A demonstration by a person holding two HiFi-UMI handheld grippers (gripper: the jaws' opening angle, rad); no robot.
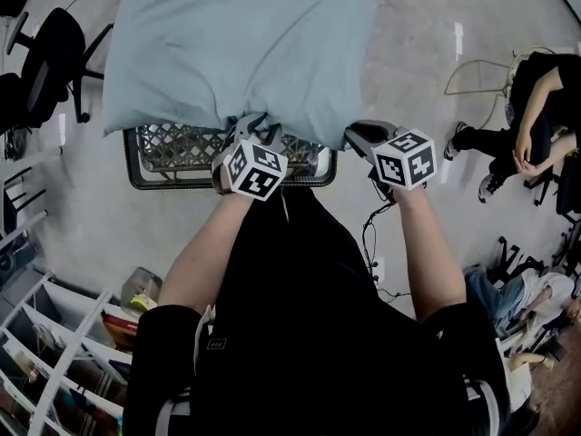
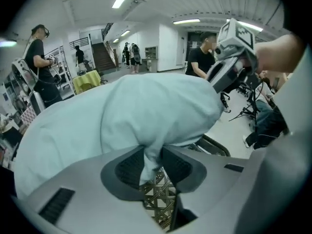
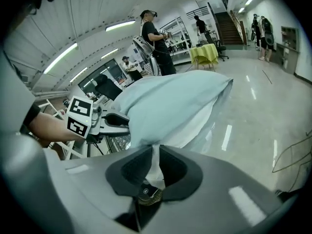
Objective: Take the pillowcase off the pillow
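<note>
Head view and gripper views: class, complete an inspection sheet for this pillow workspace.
Surface: pale shiny floor; a black lattice basket stands on it.
Job's things: light blue pillowcase lying across the basket, white pillow showing at its open end.
Clutter: white shelf rack, office chair.
Grippers: left gripper and right gripper each pinch a fold of the pillowcase's near edge.
Cables: black cable on the floor beside the person.
Surroundings: seated person; others standing in an open hall.
</note>
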